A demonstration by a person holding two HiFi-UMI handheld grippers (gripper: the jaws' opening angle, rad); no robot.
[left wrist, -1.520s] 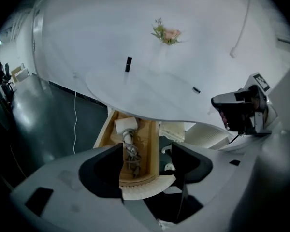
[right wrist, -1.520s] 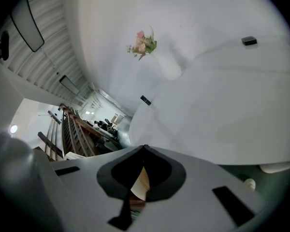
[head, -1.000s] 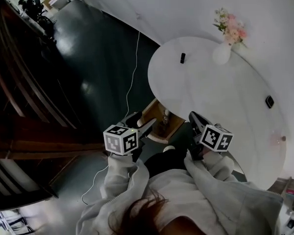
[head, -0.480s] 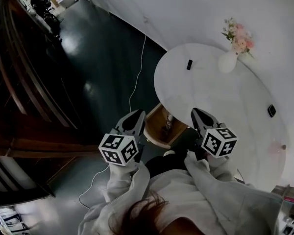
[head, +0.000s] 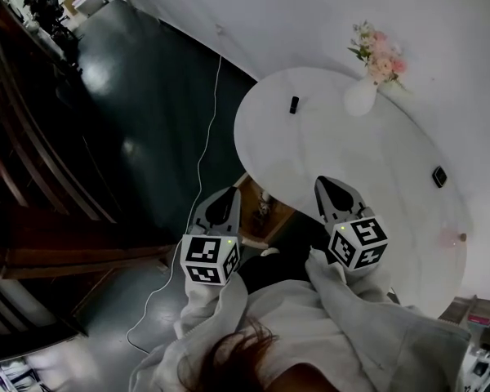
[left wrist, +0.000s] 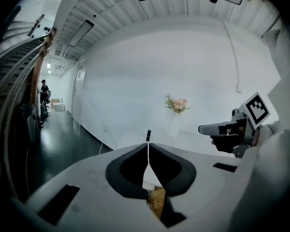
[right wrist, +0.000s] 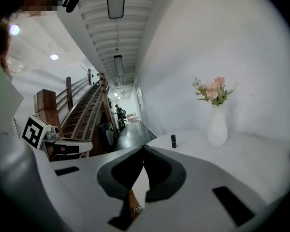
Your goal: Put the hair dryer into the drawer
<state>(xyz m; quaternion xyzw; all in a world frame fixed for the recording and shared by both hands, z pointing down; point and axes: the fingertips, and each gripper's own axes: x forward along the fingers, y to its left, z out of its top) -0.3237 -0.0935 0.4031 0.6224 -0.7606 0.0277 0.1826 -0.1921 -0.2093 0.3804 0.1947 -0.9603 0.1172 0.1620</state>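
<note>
The wooden drawer [head: 271,216] stands pulled out from under the round white table [head: 376,170]. A small pale thing lies in it; I cannot tell what it is, and no hair dryer shows clearly in any view. My left gripper [head: 228,194] hovers over the drawer's left side, jaws shut and empty. My right gripper [head: 327,183] is over the table's near edge, to the right of the drawer, jaws closed together with nothing in them. In the left gripper view the shut jaws [left wrist: 148,147] hide most of the drawer [left wrist: 157,200]. The right gripper view shows its closed jaws [right wrist: 143,149] above the drawer [right wrist: 133,203].
A white vase of pink flowers [head: 362,93] stands at the table's far side, with a small black cylinder [head: 294,104] left of it. Another small black object [head: 438,175] lies at the right. A white cable [head: 202,141] runs across the dark floor. A wooden staircase [head: 33,178] rises on the left.
The left gripper's jaws were spread by the drawer and have closed empty. Both grippers have lifted and rolled, drawing back a little from the drawer, which stays pulled out.
</note>
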